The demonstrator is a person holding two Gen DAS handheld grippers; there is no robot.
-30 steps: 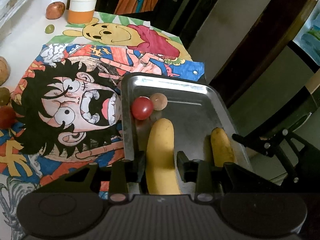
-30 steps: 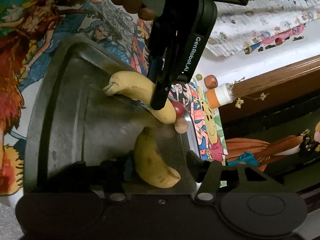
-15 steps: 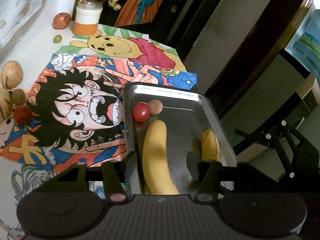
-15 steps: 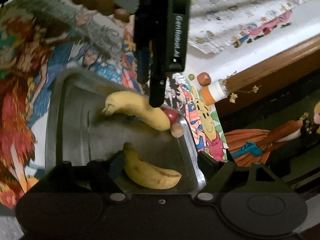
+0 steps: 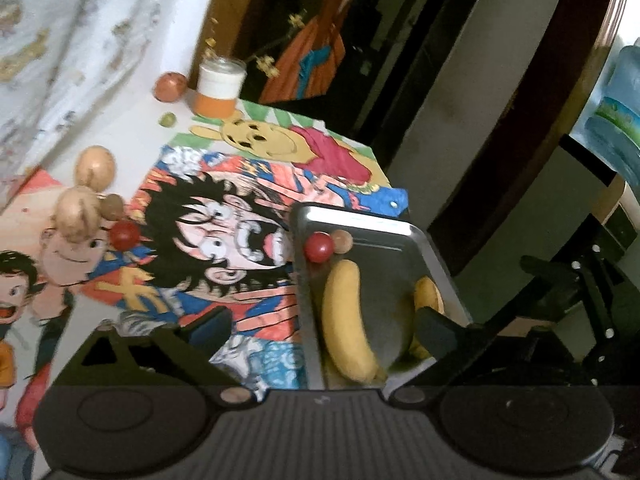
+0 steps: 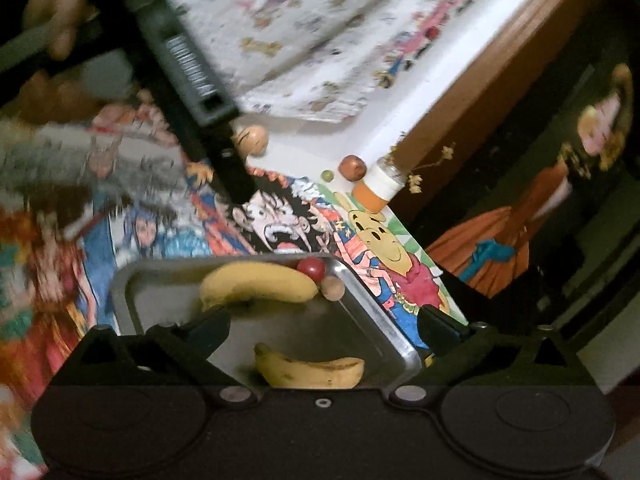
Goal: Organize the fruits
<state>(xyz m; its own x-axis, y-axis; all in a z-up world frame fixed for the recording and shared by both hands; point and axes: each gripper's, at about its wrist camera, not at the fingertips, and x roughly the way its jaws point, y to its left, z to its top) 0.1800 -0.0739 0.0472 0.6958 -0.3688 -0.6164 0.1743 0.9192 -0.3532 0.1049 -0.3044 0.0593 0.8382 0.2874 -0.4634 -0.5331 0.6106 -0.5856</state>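
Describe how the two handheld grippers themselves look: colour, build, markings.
Both are black plastic. The left gripper and right gripper each have a ribbed body flanked by round discs and silver screws; seen from the right wrist, the left one bears a white barcode-like label.

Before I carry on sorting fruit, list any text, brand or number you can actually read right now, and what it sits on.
No text can be read for certain in either view.
Left gripper body: white print, too blurred to read.
Patterned white cloth: small printed motifs, blurred, no legible words.
Cartoon mat: drawings only, no lettering visible.
Orange-and-white jar: no readable label.
Blue water bottle: label too blurred to read.
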